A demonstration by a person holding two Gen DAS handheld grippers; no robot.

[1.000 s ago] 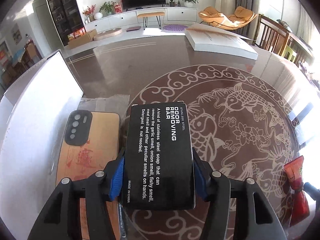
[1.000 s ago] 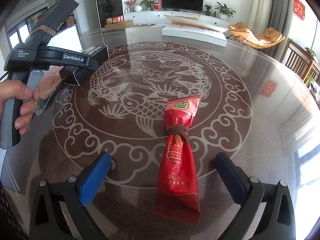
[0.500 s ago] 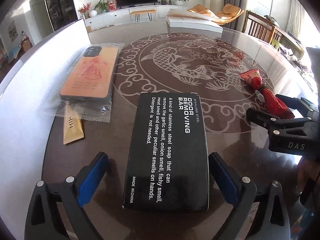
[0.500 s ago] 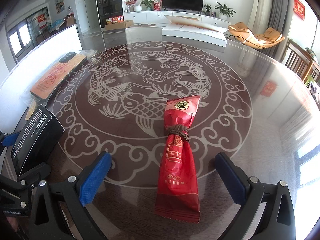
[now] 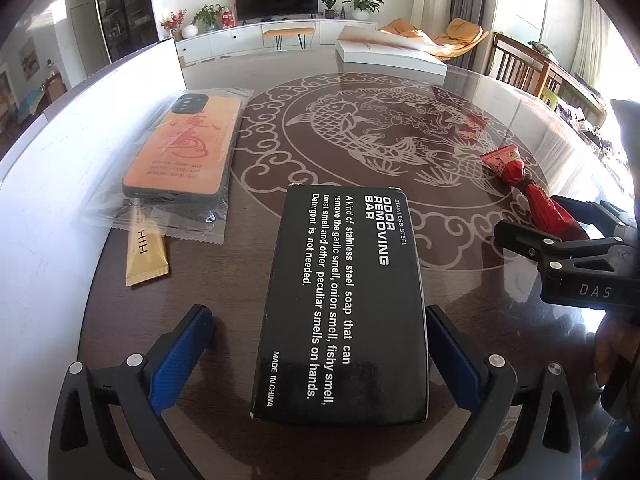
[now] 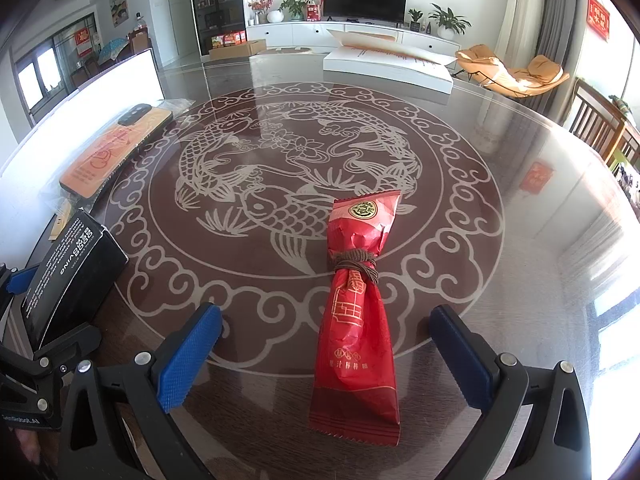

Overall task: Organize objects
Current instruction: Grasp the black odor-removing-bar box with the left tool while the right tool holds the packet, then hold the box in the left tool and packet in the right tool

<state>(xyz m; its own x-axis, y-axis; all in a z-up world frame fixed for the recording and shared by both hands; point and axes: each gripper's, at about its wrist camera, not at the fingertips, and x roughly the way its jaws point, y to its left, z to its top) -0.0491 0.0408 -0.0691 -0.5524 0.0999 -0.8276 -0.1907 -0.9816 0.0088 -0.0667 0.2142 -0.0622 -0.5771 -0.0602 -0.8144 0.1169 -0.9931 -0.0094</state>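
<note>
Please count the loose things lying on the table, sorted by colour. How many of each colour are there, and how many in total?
Black: 1, the box
Orange: 1, the phone case in a clear bag
Gold: 1, the small sachet
Red: 1, the tied packet
White: 1, the large flat box at the far side
Total: 5

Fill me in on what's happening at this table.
A person is tidying objects on the table with a handheld gripper in each hand. The left gripper is open around the black soap box, which lies flat, its pads clear of the sides. The right gripper is open around the red wrapped packet, not gripping it. A packaged phone case lies nearby.
</note>
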